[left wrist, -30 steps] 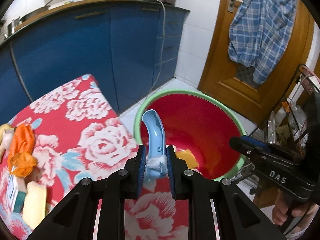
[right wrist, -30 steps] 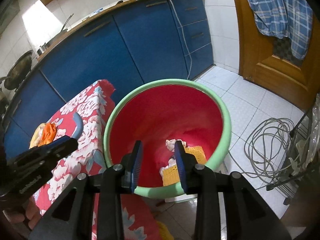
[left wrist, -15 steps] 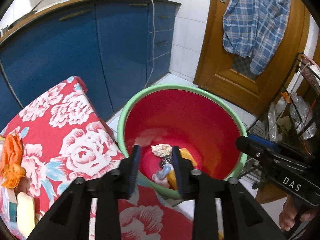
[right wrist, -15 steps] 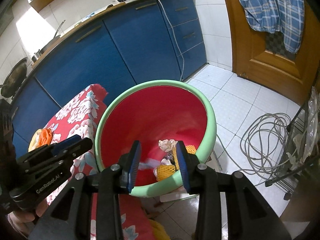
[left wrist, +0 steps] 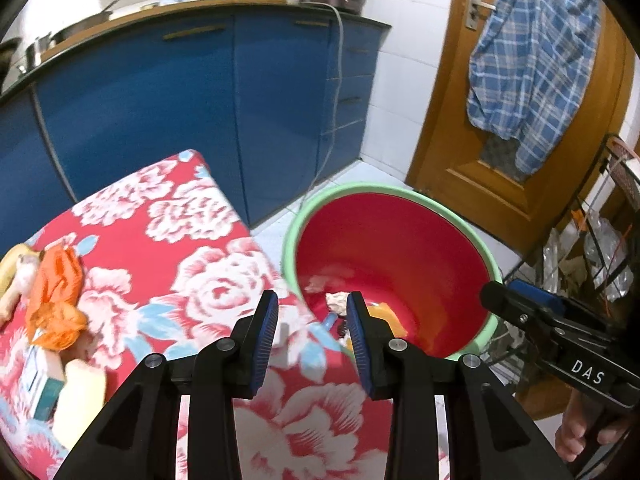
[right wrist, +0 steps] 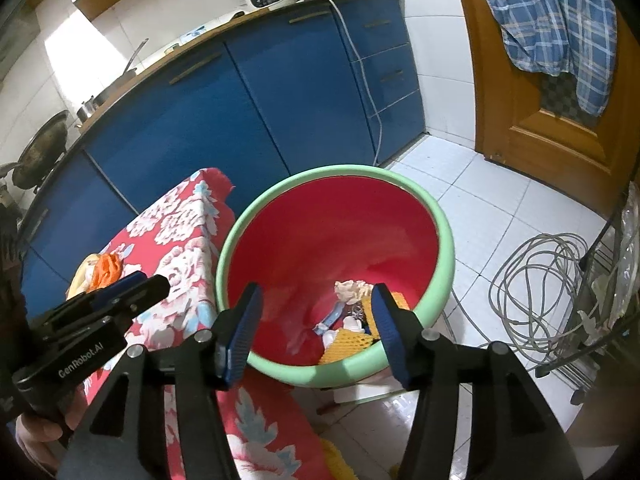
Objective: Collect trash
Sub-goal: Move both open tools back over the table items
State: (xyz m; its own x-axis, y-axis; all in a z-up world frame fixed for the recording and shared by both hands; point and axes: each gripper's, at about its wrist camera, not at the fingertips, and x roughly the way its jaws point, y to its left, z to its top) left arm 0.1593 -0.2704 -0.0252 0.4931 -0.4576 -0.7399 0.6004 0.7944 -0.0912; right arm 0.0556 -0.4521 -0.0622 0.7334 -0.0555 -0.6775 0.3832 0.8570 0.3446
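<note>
A red bucket [left wrist: 400, 248] with a green rim stands on the floor beside the table with the red flowered cloth [left wrist: 208, 280]. In the bucket [right wrist: 328, 232] lie a light blue curved piece [right wrist: 330, 318], a crumpled white paper [right wrist: 352, 290] and yellow foam net [right wrist: 348, 340]. My left gripper [left wrist: 312, 300] hangs open and empty over the table's edge by the bucket's rim. Above the bucket's near rim, my right gripper [right wrist: 316, 292] has its jaws opening, with nothing between them. On the cloth at the left lie an orange bag [left wrist: 56, 292], a small box [left wrist: 40, 380] and a pale yellow block [left wrist: 78, 396].
Blue cabinets [left wrist: 160, 100] run behind the table. A wooden door [right wrist: 520, 100] with a plaid shirt [right wrist: 552, 20] hung on it is at the back right. A coil of grey cable [right wrist: 536, 292] lies on the tiled floor, next to a wire rack [left wrist: 600, 240].
The left gripper let go of the light blue curved piece, which now lies in the bucket, and drew back over the table. The right jaws stand wider.
</note>
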